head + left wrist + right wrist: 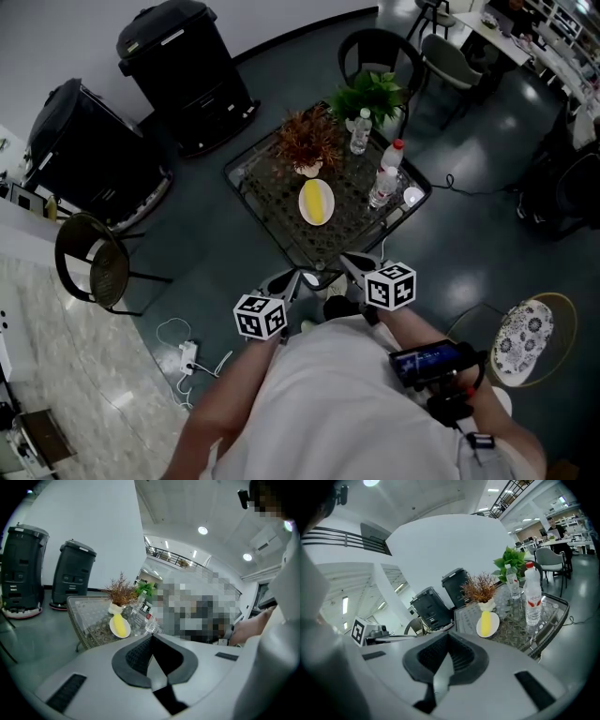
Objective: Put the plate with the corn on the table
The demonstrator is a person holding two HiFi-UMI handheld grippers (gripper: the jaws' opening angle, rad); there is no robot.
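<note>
A white plate with a yellow corn cob (317, 202) lies near the middle of the small glass-topped table (258, 175). It shows again as the plate (119, 626) in the left gripper view and as the plate (487, 624) in the right gripper view. My left gripper (285, 279) and right gripper (355, 265) hang side by side close to my body, short of the table's near corner. Both are shut with nothing between the jaws: the left gripper (151, 636) and the right gripper (448, 637) each point toward the table from a distance.
On the table stand a dried plant in a white pot (307, 141), a green plant (373, 94) and water bottles (384, 175). Two black machines (183, 66) stand at the back left. Chairs (94, 264) flank the table; a patterned stool (523, 339) is at my right.
</note>
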